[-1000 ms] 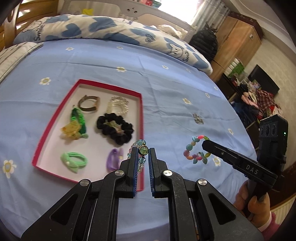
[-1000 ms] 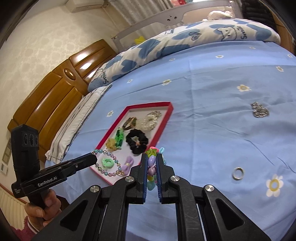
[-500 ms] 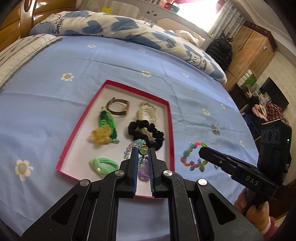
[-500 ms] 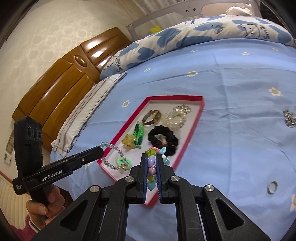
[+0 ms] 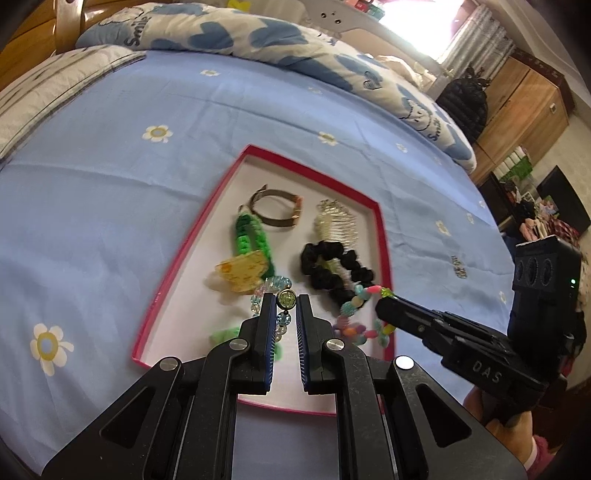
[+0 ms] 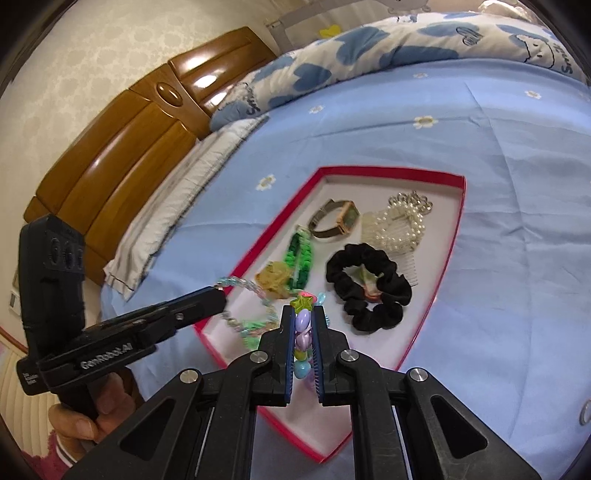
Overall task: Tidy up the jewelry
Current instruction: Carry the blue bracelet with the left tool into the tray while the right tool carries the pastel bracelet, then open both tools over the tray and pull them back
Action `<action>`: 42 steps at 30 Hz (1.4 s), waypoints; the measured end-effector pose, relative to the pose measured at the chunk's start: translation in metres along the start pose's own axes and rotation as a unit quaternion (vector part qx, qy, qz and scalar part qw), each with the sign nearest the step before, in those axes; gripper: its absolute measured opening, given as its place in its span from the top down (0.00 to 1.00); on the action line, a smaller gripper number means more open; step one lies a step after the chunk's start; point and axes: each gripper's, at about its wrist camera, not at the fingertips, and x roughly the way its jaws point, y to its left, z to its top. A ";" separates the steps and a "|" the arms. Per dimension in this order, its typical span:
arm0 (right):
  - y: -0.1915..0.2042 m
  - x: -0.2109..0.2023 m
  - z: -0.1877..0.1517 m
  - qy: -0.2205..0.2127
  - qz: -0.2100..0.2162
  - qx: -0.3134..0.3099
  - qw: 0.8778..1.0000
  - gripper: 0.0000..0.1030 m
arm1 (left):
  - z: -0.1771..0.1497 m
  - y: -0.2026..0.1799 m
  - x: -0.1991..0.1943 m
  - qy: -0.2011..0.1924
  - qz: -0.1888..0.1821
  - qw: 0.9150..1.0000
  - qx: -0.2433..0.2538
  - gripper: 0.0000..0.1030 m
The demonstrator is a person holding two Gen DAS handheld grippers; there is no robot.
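A red-rimmed white tray (image 5: 382,236) (image 6: 450,236) lies on the blue bed. It holds a watch (image 5: 275,210) (image 6: 336,218), a green chain with a yellow charm (image 5: 251,236) (image 6: 301,258), a black scrunchie (image 5: 332,264) (image 6: 369,288), a pearl comb (image 5: 336,225) (image 6: 400,225) and a green hair tie (image 5: 221,334). My left gripper (image 5: 286,301) (image 6: 218,299) is shut on a clear blue-green bead bracelet (image 5: 275,286) (image 6: 247,286) over the tray's near part. My right gripper (image 6: 303,314) (image 5: 380,308) is shut on a multicoloured bead bracelet (image 6: 302,321) (image 5: 360,295) over the tray's near right.
A silver trinket (image 5: 458,266) lies on the sheet right of the tray. A ring (image 6: 585,411) lies at the right edge of the right wrist view. Pillows (image 5: 229,33) and a wooden headboard (image 6: 122,147) stand at the far side. A wardrobe (image 5: 524,99) stands beyond the bed.
Both grippers moved left and forward with their bracelets, from beside the tray's right rim to above the tray's near part.
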 end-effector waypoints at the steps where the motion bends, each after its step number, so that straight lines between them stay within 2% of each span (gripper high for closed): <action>1: -0.004 0.004 0.000 0.004 -0.002 0.004 1.000 0.92 | 0.000 0.003 0.002 0.001 0.003 1.000 -0.002 0.91; 9: -0.028 0.020 -0.001 0.022 -0.027 0.019 0.999 0.92 | -0.005 0.021 0.019 0.021 0.026 0.999 -0.019 0.91; 18: -0.031 0.029 -0.002 0.031 -0.047 0.011 0.998 0.92 | -0.009 0.029 0.030 0.036 0.060 0.997 -0.021 0.91; 23: -0.034 0.030 -0.002 0.032 -0.051 0.016 0.998 0.88 | -0.010 0.032 0.032 0.041 0.064 0.997 -0.026 0.91; 33: -0.033 0.032 -0.003 0.036 -0.050 0.013 0.998 0.88 | -0.011 0.031 0.033 0.045 0.074 0.996 -0.022 0.91; 42: -0.033 0.030 -0.003 0.034 -0.053 0.012 0.998 0.87 | -0.011 0.030 0.033 0.048 0.080 0.995 -0.018 0.82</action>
